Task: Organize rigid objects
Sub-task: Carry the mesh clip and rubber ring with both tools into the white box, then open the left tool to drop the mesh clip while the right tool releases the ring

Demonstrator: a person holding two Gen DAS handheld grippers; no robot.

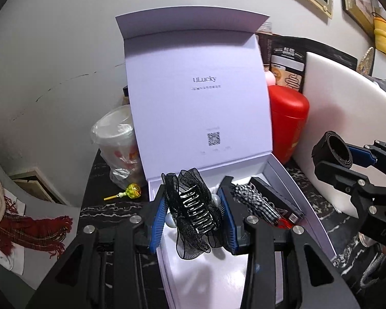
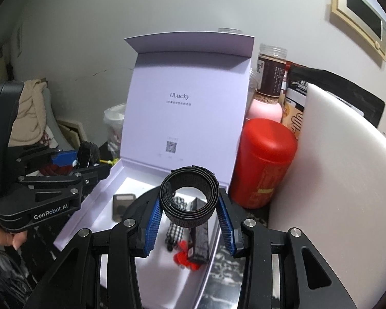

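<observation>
Both tools carry something toward the open white box [image 1: 308,213], so the step in hand looks like setting each piece down inside it. To do this well, I would lower each item onto bare floor of the box before letting go, one hand at a time, so the tools do not crowd each other over the narrow opening.

The left gripper [image 1: 193,215] has its jaws partly closed on a black mesh hair clip [image 1: 195,206], blue pads pressing its sides. The clip hangs over the near-left part of the box, above white floor that is free. It should go down there, clear of the checked bow [image 1: 254,203] and dark slim case [image 1: 278,198] lying along the right wall. The loose mesh may snag on the pads, so a wide release is wise.

The right gripper [image 2: 189,200] holds a rolled black strap [image 2: 189,193] between partly closed jaws, over the box's near-right part. Beneath it lie the bow, the case and a small red piece [image 2: 184,256]; the empty patch to the left suits better.

Both tools point forward and downward toward the box, the left one coming in from the box's left side, the right one from the near-right. Part of a hand [image 2: 5,239] grips the left tool's handle.
</observation>
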